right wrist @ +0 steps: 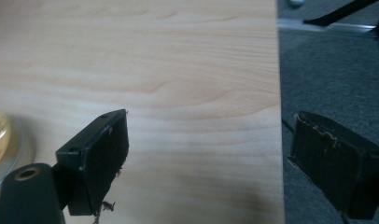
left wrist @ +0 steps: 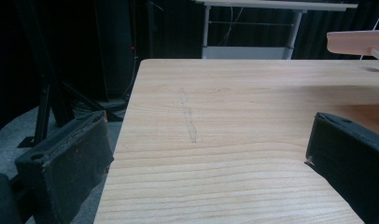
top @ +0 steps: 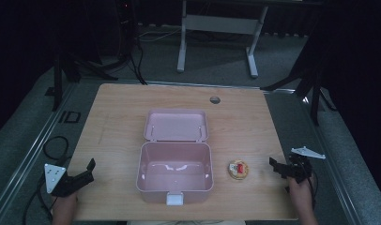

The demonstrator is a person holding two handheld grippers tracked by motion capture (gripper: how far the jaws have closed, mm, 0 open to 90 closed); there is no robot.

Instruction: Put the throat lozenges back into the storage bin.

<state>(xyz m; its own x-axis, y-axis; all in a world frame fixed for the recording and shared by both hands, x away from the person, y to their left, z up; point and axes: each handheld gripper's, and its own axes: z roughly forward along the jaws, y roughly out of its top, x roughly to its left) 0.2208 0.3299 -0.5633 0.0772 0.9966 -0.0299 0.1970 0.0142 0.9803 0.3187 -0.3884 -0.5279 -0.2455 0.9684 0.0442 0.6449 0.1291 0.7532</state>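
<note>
Jaws spread and empty on both grippers — left gripper [top: 83, 172], right gripper [top: 278, 167] — pink box [top: 174, 174] lay open, small round item [top: 238, 169] beside it untouched; nothing apparently begun.

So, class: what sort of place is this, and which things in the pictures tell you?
Probably a lab or studio set up for recording demonstrations: dark curtained surroundings, a wooden table holding just an open pink box and a small round item, and a person's hand-held gripper at each near corner.

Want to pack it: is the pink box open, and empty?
Open and empty: the pink box has its lid swung back flat, and its floor is bare.
</note>
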